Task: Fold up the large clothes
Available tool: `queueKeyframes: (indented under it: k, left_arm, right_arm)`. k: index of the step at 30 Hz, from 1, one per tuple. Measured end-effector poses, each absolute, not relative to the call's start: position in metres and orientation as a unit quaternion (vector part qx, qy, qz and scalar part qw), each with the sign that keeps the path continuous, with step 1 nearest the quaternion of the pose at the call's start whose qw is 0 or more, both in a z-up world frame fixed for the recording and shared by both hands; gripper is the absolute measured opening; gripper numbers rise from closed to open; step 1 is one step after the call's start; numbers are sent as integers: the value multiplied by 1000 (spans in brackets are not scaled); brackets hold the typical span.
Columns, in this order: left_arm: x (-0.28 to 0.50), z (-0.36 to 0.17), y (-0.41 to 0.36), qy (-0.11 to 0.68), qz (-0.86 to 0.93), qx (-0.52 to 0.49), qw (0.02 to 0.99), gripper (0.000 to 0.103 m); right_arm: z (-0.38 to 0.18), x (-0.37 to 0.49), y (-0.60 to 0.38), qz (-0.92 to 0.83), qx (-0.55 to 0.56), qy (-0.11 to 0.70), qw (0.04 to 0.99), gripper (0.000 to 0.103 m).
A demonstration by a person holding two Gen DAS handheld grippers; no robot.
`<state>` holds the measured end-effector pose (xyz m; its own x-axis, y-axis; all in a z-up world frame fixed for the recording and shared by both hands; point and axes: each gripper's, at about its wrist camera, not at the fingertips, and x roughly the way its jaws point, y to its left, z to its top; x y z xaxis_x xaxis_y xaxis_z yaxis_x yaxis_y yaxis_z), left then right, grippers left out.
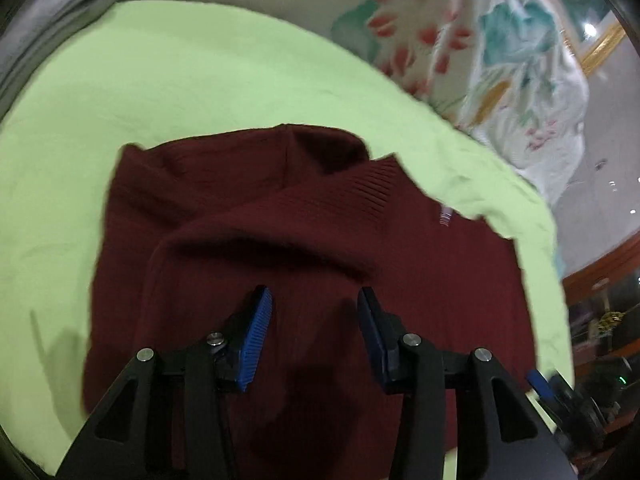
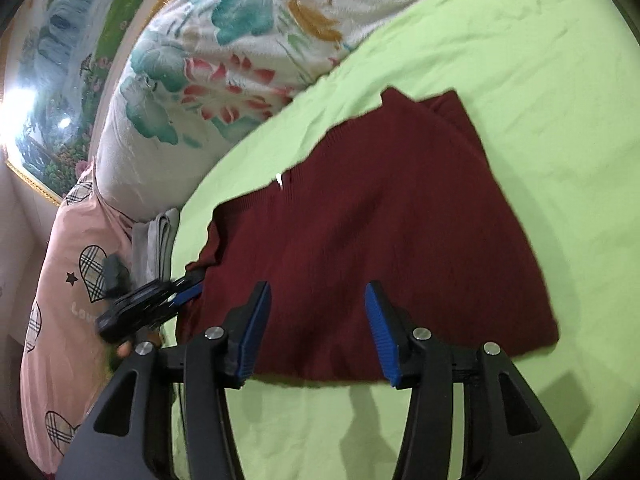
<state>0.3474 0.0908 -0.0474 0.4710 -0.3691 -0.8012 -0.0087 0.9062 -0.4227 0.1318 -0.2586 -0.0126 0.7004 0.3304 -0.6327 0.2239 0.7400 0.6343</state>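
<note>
A dark red knitted sweater [image 1: 304, 216] lies partly folded on the light green bed sheet [image 1: 180, 80], with a sleeve folded over its body and a small white label near its ribbed edge. My left gripper [image 1: 314, 300] is open, just above the sweater, holding nothing. In the right wrist view the sweater [image 2: 380, 220] lies flat ahead. My right gripper [image 2: 318, 292] is open over the sweater's near edge, empty. The left gripper [image 2: 188, 294] shows at the sweater's left edge in that view.
A floral quilt [image 2: 224, 60] is bunched along the far side of the bed. A pink pillow with heart prints [image 2: 68, 272] and a folded grey cloth [image 2: 156, 240] lie at the left. The grey cloth [image 1: 52, 20] also shows in the left wrist view.
</note>
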Motion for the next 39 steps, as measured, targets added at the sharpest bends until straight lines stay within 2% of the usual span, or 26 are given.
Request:
queueKeyframes:
  k: [3,7,11,17,19,21,24,29,31,32,35,39]
  left_arm:
    - [372,-36,113,470,-68,-219,852,41]
    - [373,0,155,412,-20,-275,869,51]
    - [337,10,157,404,-28,-278,871,56]
    - [236,-11,133,420,-83,-297,854,59]
    - [207,-22,126,426,-89,-303,848,65]
    - [181,-37,127,433,-88,-325,836,67]
    - [163,-58,131,438,-81,-359,820,68]
    - [177,-85,137,442,-64,-406,798,68]
    - [185,-90,141,439,-63,-419,793,68]
    - [188,-91,143,434,-60,-425,792,68]
    - [192,-90,146,429,-56,-433,791,69]
    - [193,-88,149,428,-52,-435,790,69]
  right_arm:
    - [-6,126,-260,33,354,383,853,50]
    - [4,117,-264,31,351,371,859,50]
    - [0,114,-262,38,361,369,856,51]
    - [-11,112,-256,50,368,379,847,51]
    - [-12,109,-256,52,370,378,847,51]
    - [-13,106,-257,53,373,376,846,51]
    - [-15,102,-256,54,377,374,845,51]
    - [-19,99,-249,68,374,377,844,51]
    - [-17,102,-241,90,368,375,846,41]
    - [-14,107,-234,103,363,373,848,31]
    - [-8,133,-213,126,335,383,852,21]
    - [-3,180,-188,142,315,394,852,20]
